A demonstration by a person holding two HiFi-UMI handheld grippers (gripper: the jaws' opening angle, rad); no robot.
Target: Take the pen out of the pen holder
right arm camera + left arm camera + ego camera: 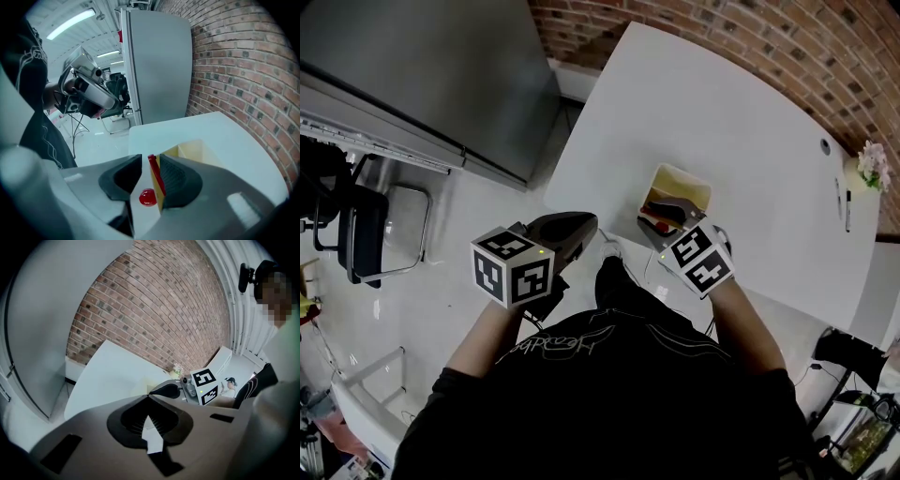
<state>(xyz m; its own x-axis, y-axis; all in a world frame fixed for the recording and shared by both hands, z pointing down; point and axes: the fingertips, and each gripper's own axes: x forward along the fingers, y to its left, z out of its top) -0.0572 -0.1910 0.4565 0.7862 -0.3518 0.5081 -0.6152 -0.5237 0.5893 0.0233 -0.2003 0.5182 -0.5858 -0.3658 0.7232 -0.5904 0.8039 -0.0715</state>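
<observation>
A pale yellow pen holder (686, 184) stands on the white table (741, 122) near its front edge. My right gripper (667, 217) reaches into the holder from the near side. In the right gripper view its jaws (151, 157) stand narrowly open around a red pen (155, 174). The pen lies against the right-hand jaw, and a thin gap shows on its other side. The holder's wall (199, 149) rises just behind. My left gripper (591, 225) hovers by the table's near left corner. Its tips (149, 394) are shut with nothing between them.
A small flower pot (869, 169) and a dark pen (847, 208) sit at the table's far right. A grey cabinet (431, 75) stands to the left, with a chair (366, 230) below it. A brick wall (787, 47) runs behind the table.
</observation>
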